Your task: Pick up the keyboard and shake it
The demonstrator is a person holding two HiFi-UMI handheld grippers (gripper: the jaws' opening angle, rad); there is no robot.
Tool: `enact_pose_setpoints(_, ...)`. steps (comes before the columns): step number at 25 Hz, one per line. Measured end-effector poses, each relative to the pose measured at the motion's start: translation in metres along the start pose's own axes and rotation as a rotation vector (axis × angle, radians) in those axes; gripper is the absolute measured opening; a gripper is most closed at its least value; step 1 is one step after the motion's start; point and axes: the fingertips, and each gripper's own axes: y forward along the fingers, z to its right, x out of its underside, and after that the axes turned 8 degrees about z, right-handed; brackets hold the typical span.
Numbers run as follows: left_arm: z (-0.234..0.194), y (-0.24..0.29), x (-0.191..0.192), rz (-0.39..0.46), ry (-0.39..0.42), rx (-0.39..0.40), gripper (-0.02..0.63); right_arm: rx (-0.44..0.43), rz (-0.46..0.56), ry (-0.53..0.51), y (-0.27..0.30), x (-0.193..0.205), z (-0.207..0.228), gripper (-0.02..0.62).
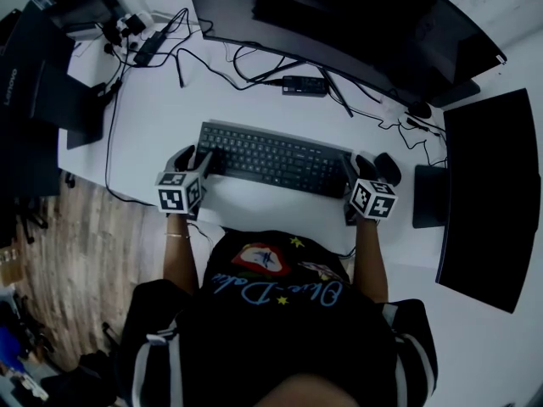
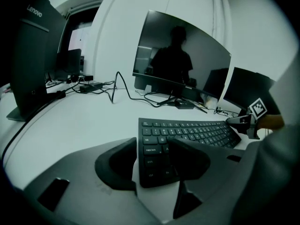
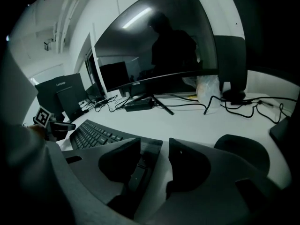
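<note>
A black keyboard [image 1: 271, 159] lies flat on the white desk [image 1: 153, 117], in front of the person. My left gripper [image 1: 197, 155] is at its left end. In the left gripper view the keyboard's [image 2: 187, 132] left end sits between the jaws of the left gripper [image 2: 152, 161], which stand apart, a thin strip of desk showing beside one jaw. My right gripper [image 1: 358, 164] is at the right end. In the right gripper view that end of the keyboard [image 3: 93, 132] lies between the spread jaws of the right gripper [image 3: 154, 163], with bare desk beside the right jaw.
A wide curved monitor [image 1: 356, 24] stands behind the keyboard, with cables and a black adapter [image 1: 304, 85] under it. A second dark screen [image 1: 488, 193] stands at the right, a Lenovo device [image 1: 34, 83] at the left. A black mouse [image 1: 389, 170] lies right of the right gripper.
</note>
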Motion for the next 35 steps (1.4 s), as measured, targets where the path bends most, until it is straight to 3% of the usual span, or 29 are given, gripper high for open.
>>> enact_pose_setpoints(4,0.004,-0.007,-0.025,0.086,0.030,-0.013,0.131,0.025,0.117,0.000,-0.015,-0.027,-0.006,0.158)
enact_pose_setpoints(10,0.031,-0.020,-0.067,0.234,0.092,0.032,0.026,0.014,0.264,-0.028,-0.043,-0.063,-0.032,0.035)
enact_pose_setpoints(15,0.070,-0.034,-0.095,0.330,0.177,0.123,0.011,-0.038,0.345,-0.063,-0.066,-0.083,-0.060,0.009)
enact_pose_setpoints(21,0.104,-0.058,-0.112,0.413,0.222,0.206,0.006,-0.081,0.458,-0.101,-0.098,-0.102,-0.091,0.005)
enact_pose_setpoints(30,0.122,-0.074,-0.115,0.438,0.272,0.232,0.006,-0.133,0.494,-0.170,-0.115,-0.105,-0.117,0.000)
enact_pose_setpoints(35,0.124,-0.077,-0.118,0.446,0.271,0.239,0.006,-0.139,0.497,-0.156,-0.116,-0.107,-0.121,0.000)
